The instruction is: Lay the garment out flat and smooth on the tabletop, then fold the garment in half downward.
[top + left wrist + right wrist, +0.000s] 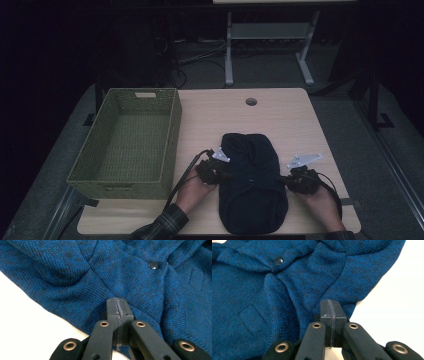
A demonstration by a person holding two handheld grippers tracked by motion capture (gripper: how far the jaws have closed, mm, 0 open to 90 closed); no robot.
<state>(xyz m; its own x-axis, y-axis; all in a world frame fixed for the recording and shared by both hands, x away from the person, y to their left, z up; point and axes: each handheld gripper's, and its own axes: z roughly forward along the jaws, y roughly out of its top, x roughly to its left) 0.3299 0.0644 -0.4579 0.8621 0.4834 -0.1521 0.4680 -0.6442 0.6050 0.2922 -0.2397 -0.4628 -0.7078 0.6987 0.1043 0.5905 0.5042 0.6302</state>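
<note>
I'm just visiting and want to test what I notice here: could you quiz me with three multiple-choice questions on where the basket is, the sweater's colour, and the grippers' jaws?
1. Where does the basket stand?
A. On the table's left part, beside the sweater
B. On the sweater
C. On the floor

2. What colour is the sweater?
A. Red
B. Blue
C. White

3. How do the jaws of the left gripper and right gripper stand?
A. Both wide open
B. One open, one shut
C. Both shut

Answers: 1 A, the high view shows it left of the sweater. 2 B, both gripper views show blue knit. 3 C, each pair meets without a gap.
</note>
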